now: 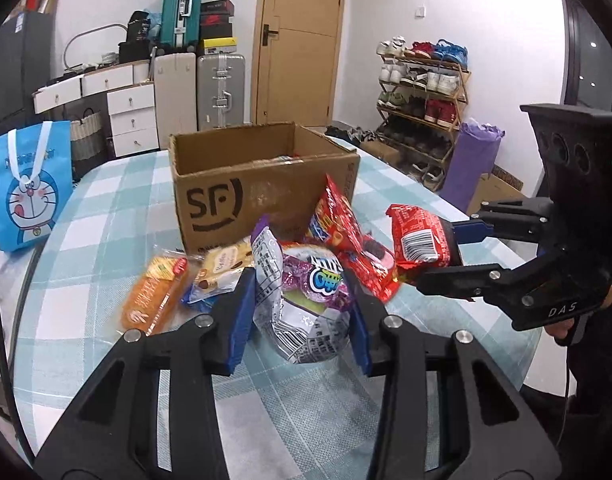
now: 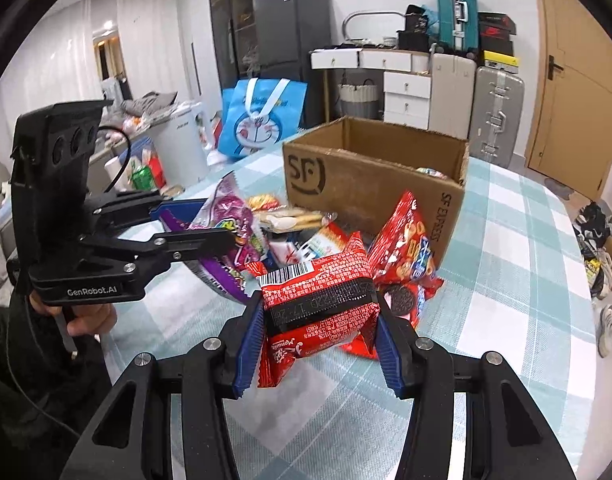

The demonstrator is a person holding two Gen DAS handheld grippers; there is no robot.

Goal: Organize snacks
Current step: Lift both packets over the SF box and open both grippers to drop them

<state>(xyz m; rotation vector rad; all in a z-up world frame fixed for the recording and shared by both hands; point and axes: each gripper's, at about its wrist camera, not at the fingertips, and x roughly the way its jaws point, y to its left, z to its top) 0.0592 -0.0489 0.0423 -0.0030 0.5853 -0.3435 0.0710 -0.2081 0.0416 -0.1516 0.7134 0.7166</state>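
While the left gripper (image 1: 302,312) pinches a purple-and-silver foil snack bag (image 1: 306,304) and the right gripper (image 2: 319,340) clamps a red plastic packet (image 2: 317,304) above the table, both 2 probably go next into the brown cardboard box (image 1: 258,184) at the far side.

Left wrist view: sits close behind the left gripper (image 1: 302,312), looking forward and down across the table (image 1: 106,240) toward the cardboard box (image 1: 242,184) and the far door (image 1: 302,40).
Right wrist view: close behind the right gripper (image 2: 319,316), facing the box (image 2: 369,184) from its right corner.
Shared: box, snack pile (image 1: 306,264), tablecloth (each view also catches the other gripper).
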